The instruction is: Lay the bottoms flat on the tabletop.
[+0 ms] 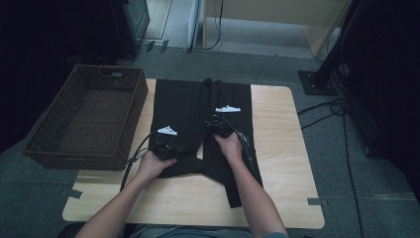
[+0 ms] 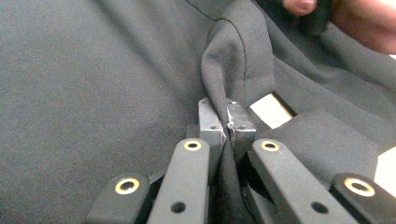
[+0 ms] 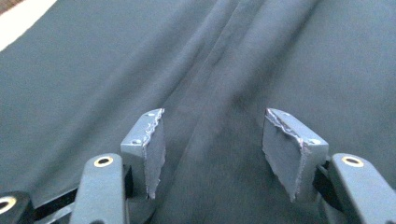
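Black trousers [image 1: 198,114] lie flat on the worktop [image 1: 282,148] mid-fold: the left hand-held gripper [image 2: 226,126] is clamped on a fabric fold, the right hand-held gripper [image 3: 210,140] hovers agape and empty above the cloth, and next must likely pinch an edge.

A: Legible text, labels, brands, numbers, signs: any entries?

B: None. No print can be read on the black trousers [image 1: 198,114], none on the wicker basket [image 1: 124,124], none on the wooden table [image 1: 282,148].

A: Gripper hardware?

B: The left gripper [image 2: 226,122] and the right gripper [image 3: 212,140] carry no readable marking.
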